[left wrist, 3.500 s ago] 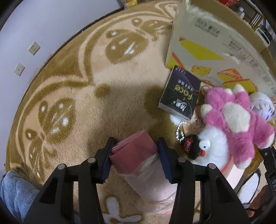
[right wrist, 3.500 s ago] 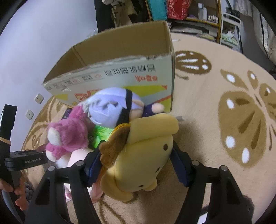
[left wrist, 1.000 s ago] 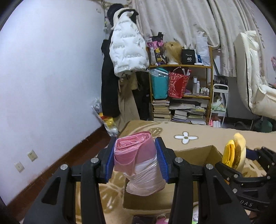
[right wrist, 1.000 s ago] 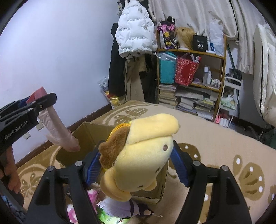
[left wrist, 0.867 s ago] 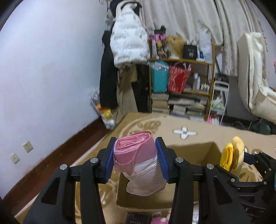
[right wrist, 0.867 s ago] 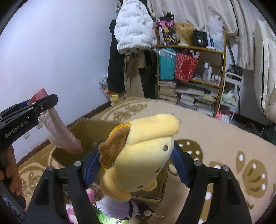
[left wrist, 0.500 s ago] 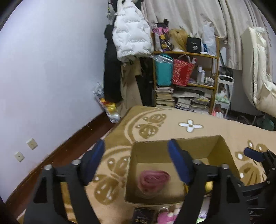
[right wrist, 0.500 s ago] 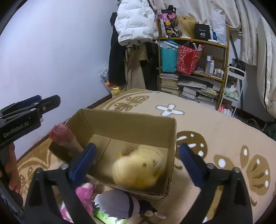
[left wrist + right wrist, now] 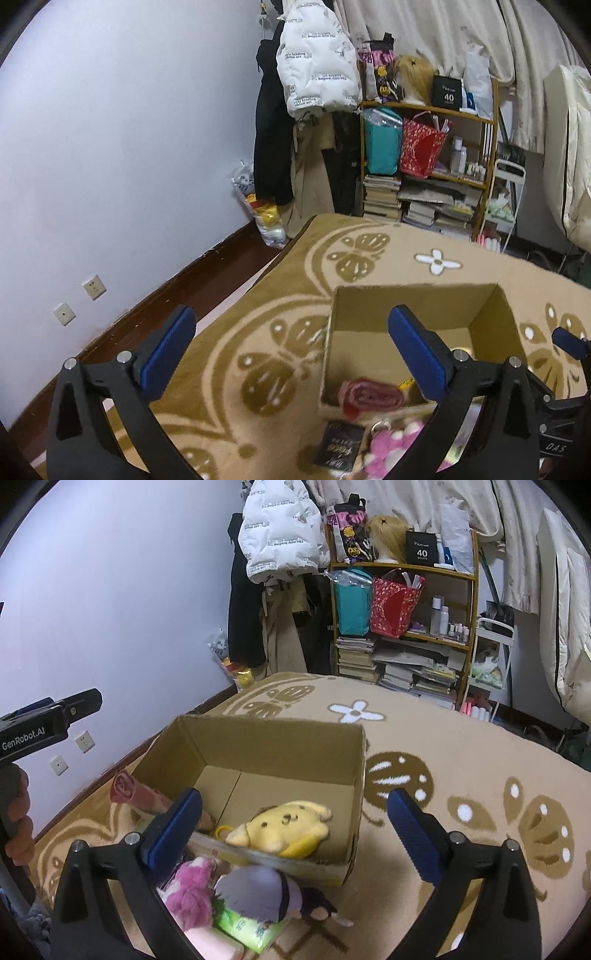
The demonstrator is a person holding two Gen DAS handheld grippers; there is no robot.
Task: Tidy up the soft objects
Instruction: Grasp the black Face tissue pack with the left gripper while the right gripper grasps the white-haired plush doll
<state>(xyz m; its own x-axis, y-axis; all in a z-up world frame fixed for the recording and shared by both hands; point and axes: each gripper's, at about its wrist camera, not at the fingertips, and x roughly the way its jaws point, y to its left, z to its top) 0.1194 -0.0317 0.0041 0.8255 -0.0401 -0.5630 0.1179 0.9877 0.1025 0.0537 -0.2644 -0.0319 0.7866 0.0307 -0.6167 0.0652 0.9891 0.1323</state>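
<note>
An open cardboard box (image 9: 280, 738) stands on the rug; it also shows in the left wrist view (image 9: 413, 295). A yellow plush dog (image 9: 284, 825) lies inside it. A pink roll of bags (image 9: 369, 397) leans at the box's near left corner, also seen in the right wrist view (image 9: 136, 794). My left gripper (image 9: 291, 350) is open and empty above the box's left side. My right gripper (image 9: 291, 829) is open and empty above the box. In front of the box lie a pink plush (image 9: 192, 890), a purple-haired doll (image 9: 258, 890) and a green pack (image 9: 247, 928).
A dark book (image 9: 338, 445) lies on the rug before the box. A shelf (image 9: 402, 627) with bags and books stands by the far wall, with coats (image 9: 280, 531) hanging beside it. The patterned rug (image 9: 461, 768) stretches right of the box.
Both grippers opened. The pink roll dropped from the left one and the yellow plush from the right one, and both now lie in the box.
</note>
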